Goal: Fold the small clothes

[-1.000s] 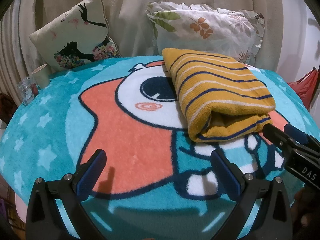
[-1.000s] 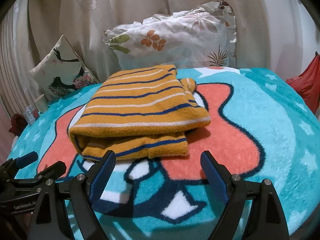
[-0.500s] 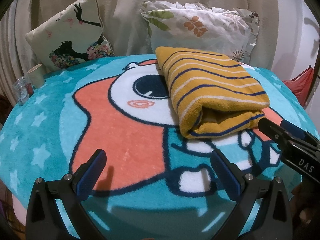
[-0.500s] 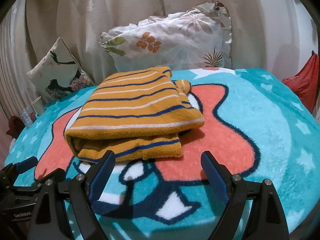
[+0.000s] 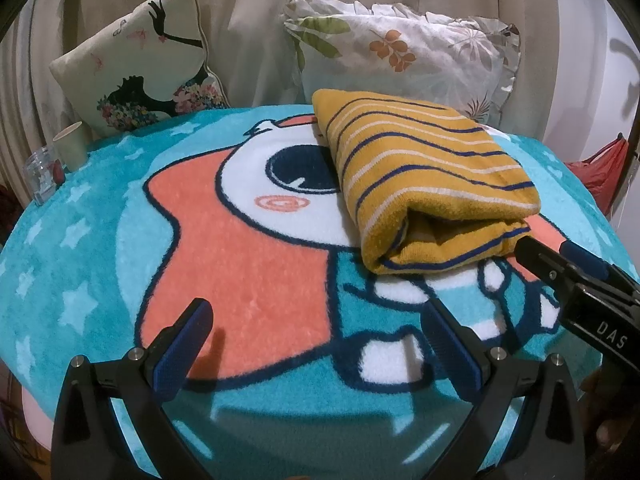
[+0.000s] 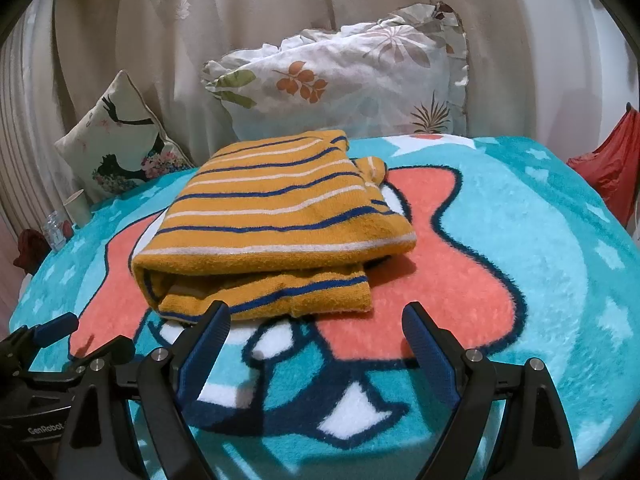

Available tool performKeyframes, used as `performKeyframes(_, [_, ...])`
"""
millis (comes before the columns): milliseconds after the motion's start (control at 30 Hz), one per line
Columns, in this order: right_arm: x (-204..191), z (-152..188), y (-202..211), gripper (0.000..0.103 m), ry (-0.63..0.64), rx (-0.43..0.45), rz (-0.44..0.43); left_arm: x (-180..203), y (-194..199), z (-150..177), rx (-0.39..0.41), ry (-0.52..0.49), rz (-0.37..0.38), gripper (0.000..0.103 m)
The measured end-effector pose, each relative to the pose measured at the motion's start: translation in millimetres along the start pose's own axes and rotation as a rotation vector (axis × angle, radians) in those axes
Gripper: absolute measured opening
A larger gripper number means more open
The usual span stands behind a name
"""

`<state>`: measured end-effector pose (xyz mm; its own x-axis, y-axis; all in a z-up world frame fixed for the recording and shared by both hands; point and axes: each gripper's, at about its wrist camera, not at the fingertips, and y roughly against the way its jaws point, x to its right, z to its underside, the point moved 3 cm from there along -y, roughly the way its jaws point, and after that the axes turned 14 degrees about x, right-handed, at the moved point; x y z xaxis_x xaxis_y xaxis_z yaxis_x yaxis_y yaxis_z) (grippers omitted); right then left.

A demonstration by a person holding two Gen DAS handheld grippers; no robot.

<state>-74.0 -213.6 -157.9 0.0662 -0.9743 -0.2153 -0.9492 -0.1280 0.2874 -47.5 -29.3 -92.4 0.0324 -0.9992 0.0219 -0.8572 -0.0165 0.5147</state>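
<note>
A mustard-yellow garment with navy and white stripes (image 5: 424, 184) lies folded in a thick bundle on the teal cartoon blanket (image 5: 120, 264); it also shows in the right wrist view (image 6: 276, 216). My left gripper (image 5: 320, 328) is open and empty, low over the blanket, in front and left of the bundle. My right gripper (image 6: 316, 328) is open and empty just in front of the bundle's near edge. In the left wrist view the right gripper (image 5: 560, 256) sits close by the bundle's near right corner.
A bird-print cushion (image 5: 140, 64) and a leaf-print pillow (image 5: 400, 52) lean against the curtain behind. A paper cup (image 5: 72, 146) and a glass jar (image 5: 40, 178) stand at the blanket's far left edge. A red bag (image 6: 612, 160) hangs on the right.
Both grippers have shifted slightly against the bundle, which sits a little differently in each view. Both stay open and empty; the garment itself has not changed shape.
</note>
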Motion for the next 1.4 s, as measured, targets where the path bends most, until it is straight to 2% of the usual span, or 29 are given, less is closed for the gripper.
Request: performKeyframes(1400, [-7, 8, -8, 0.092, 0.020, -0.031, -0.003, -14, -11, 7, -0.041, 0.033, 0.029, 0.103])
